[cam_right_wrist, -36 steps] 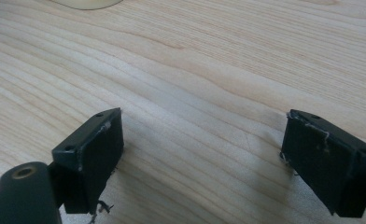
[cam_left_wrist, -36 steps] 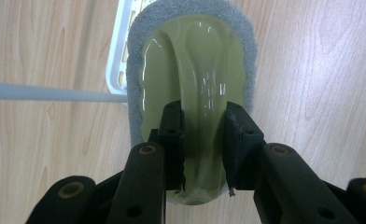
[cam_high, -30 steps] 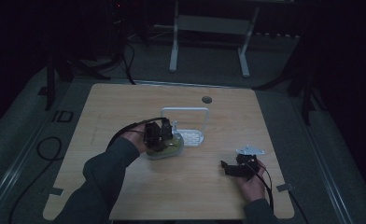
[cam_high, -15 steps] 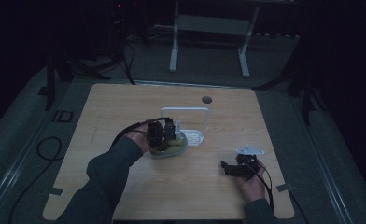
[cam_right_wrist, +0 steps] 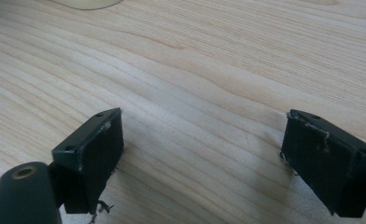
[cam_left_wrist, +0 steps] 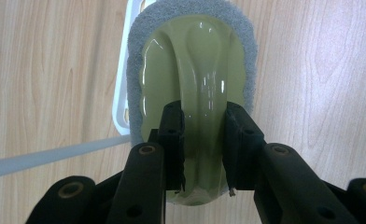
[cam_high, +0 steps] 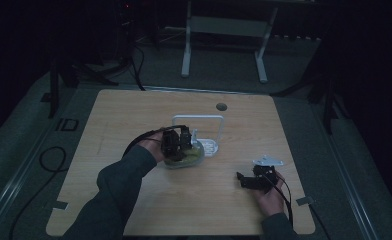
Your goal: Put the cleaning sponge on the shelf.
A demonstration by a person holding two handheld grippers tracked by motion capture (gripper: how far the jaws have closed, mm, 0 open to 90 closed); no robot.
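Note:
An olive-green scrubber (cam_left_wrist: 195, 70) with a grey pad around its rim lies partly over a small white dish (cam_left_wrist: 123, 93). My left gripper (cam_left_wrist: 204, 135) is shut on the scrubber's raised handle ridge, one jaw on each side. In the high view the left gripper (cam_high: 176, 142) sits over the scrubber (cam_high: 189, 156) near the table's middle, beside the dish (cam_high: 212, 148). At the front right, my right gripper (cam_high: 245, 181) rests low on the table. Its jaws (cam_right_wrist: 202, 140) stand wide open over bare wood with nothing between them.
A white rectangular frame (cam_high: 199, 118) lies just behind the scrubber and dish. A round cable hole (cam_high: 221, 106) sits near the table's far edge. A pale object's edge (cam_right_wrist: 85, 3) shows at the top of the right gripper view. A metal stand (cam_high: 224, 25) is on the floor beyond.
My left gripper has shifted the scrubber slightly right and away, closer to the white dish. The right gripper has stayed in place, open.

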